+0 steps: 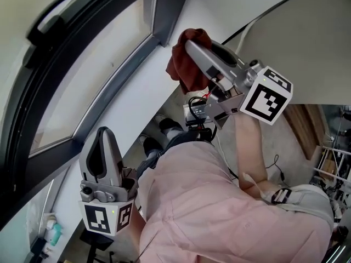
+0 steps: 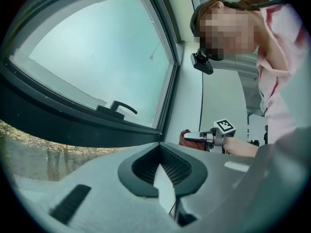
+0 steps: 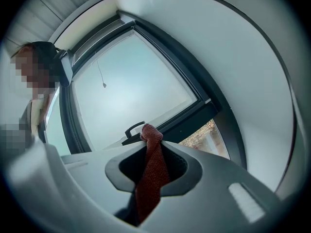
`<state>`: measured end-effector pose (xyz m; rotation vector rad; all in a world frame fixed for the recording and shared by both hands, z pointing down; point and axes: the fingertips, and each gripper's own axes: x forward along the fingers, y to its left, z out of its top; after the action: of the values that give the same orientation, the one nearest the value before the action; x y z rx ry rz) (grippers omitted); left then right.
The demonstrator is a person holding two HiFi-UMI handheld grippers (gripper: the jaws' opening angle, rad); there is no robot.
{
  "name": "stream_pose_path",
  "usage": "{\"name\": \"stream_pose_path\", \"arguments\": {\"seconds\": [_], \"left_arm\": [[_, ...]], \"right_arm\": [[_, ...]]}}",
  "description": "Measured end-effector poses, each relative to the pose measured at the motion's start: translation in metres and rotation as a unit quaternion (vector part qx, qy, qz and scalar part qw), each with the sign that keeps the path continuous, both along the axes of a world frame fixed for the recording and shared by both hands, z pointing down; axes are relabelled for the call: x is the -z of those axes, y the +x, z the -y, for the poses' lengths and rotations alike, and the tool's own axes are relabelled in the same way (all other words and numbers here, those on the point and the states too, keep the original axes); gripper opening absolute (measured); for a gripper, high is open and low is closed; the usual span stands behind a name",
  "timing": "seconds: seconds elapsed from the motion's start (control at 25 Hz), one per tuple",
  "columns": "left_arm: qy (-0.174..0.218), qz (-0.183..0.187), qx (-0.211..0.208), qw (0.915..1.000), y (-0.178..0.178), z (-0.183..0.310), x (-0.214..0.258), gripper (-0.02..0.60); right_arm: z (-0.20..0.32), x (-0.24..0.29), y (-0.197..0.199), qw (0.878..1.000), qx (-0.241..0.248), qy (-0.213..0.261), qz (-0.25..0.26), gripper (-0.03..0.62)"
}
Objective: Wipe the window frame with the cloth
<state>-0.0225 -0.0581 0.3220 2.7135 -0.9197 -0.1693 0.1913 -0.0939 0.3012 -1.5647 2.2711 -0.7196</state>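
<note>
Here the red cloth (image 1: pixel 184 70) is pinched between the jaws of the right gripper (image 1: pixel 191 45), just beside a corner of the dark window frame (image 1: pixel 170 10). Lower down, the left gripper (image 1: pixel 103 135) has its jaws pressed together, with nothing between them.

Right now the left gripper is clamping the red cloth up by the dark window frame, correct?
No, one detail is off: the right gripper, not the left gripper, is clamping the red cloth, as the right gripper view shows. It is indeed up by the dark window frame.
</note>
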Motion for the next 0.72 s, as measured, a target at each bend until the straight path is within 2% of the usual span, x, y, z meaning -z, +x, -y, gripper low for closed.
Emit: {"name": "stream_pose_path", "arguments": {"seconds": [0.12,0.32,0.56,0.72], "left_arm": [[-0.002,0.006,0.014,0.9999,0.011,0.006,0.0,-0.003],[0.001,0.006,0.047,0.9989,0.05,0.022,0.01,-0.003],[-0.001,0.005,0.081,0.9967,0.054,0.009,-0.002,-0.003],[-0.002,0.005,0.103,0.9947,0.074,0.011,-0.008,-0.003]], "right_arm": [[0.006,0.002,0.012,1.0,0.005,0.005,0.002,0.057],[0.03,0.013,0.05,0.999,0.032,0.014,0.004,0.057],[0.034,0.007,0.057,0.998,0.049,0.025,0.007,0.057],[0.059,0.011,0.053,0.995,0.086,0.039,0.026,0.057]]}}
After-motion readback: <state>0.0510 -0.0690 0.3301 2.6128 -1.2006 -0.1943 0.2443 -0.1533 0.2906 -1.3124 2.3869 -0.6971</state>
